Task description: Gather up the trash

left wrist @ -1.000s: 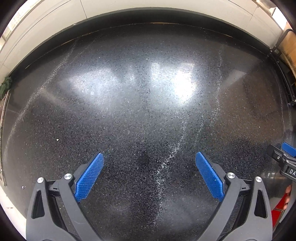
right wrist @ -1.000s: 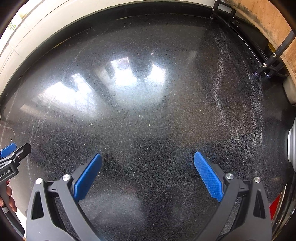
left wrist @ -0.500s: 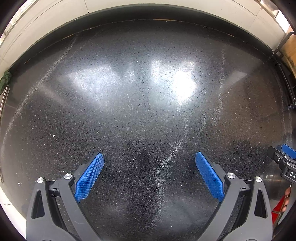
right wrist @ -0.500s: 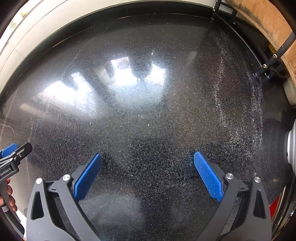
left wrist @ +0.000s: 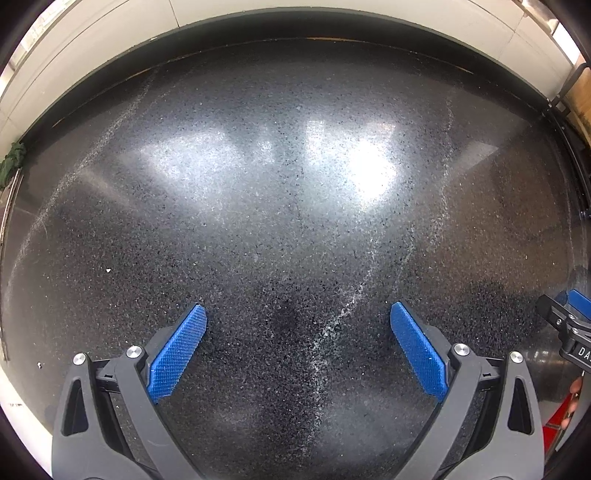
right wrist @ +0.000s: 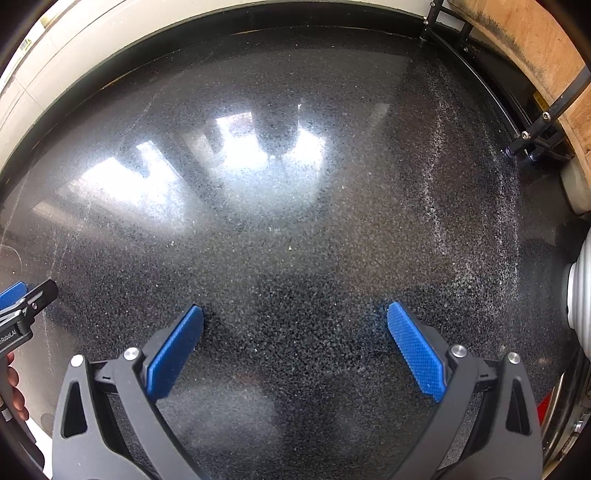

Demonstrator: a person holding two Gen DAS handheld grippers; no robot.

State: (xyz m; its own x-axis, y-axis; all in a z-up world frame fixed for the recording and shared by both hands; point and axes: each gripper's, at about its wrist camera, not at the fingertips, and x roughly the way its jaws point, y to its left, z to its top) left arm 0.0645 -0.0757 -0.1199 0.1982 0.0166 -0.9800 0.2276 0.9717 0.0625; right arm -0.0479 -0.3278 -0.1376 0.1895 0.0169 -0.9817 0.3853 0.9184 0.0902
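Note:
Both grippers hover over a dark speckled stone floor (left wrist: 295,206) that also fills the right wrist view (right wrist: 295,236). My left gripper (left wrist: 298,314) is open and empty, its blue pads wide apart. My right gripper (right wrist: 295,314) is open and empty too. No large piece of trash shows. A tiny white fleck (left wrist: 108,270) lies on the floor at the left, and another white fleck (left wrist: 39,365) lies near the left finger. The right gripper's tip (left wrist: 569,317) shows at the right edge of the left view; the left gripper's tip (right wrist: 26,299) shows at the left edge of the right view.
A white wall base (left wrist: 258,14) runs along the far edge. A black metal frame (right wrist: 535,136) and a wooden board (right wrist: 524,44) stand at the far right. A white ribbed object (right wrist: 580,288) is at the right edge. A green cloth (left wrist: 13,162) sits at the far left.
The left view has shifted a little: the floor and wall have slid downward and left in the frame. The right view is nearly unchanged. Both grippers stay open.

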